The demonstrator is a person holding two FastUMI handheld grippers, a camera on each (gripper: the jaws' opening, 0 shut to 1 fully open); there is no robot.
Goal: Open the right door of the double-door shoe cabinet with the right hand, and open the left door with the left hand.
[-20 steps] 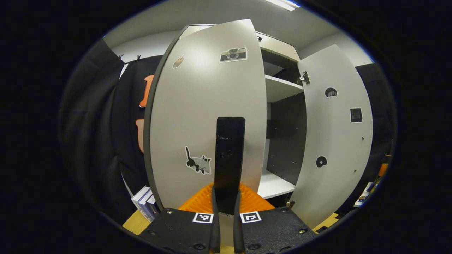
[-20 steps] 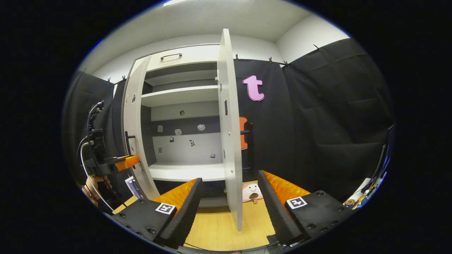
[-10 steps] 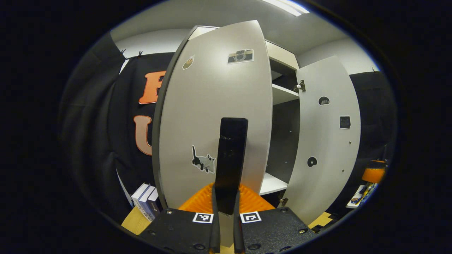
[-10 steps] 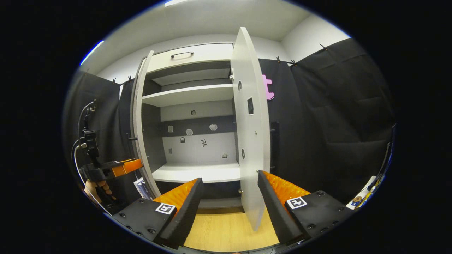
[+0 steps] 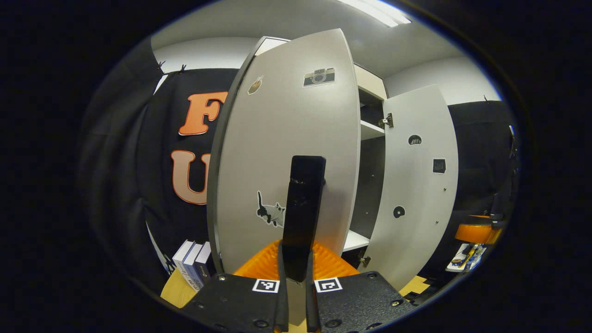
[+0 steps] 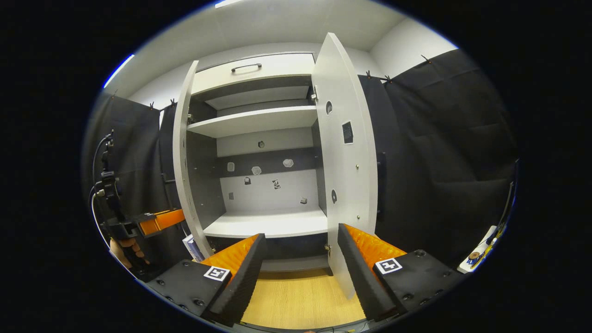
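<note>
At the cabinet's left door (image 5: 286, 152), already swung wide, the left hand-held gripper (image 5: 296, 273) was clenched on the handle (image 5: 303, 217). Beside the open right door (image 6: 347, 157), the right hand-held gripper (image 6: 298, 259) was released. Pulling further could strain the hinge or knock the books (image 5: 192, 263).

Black cloth (image 6: 444, 152) hangs clipped along pale walls (image 6: 402, 44) under a white ceiling (image 6: 282, 23) with a bright strip light (image 5: 377, 10), and a light wooden tabletop (image 6: 296, 300) carries books (image 5: 192, 261) beside the cloth.
</note>
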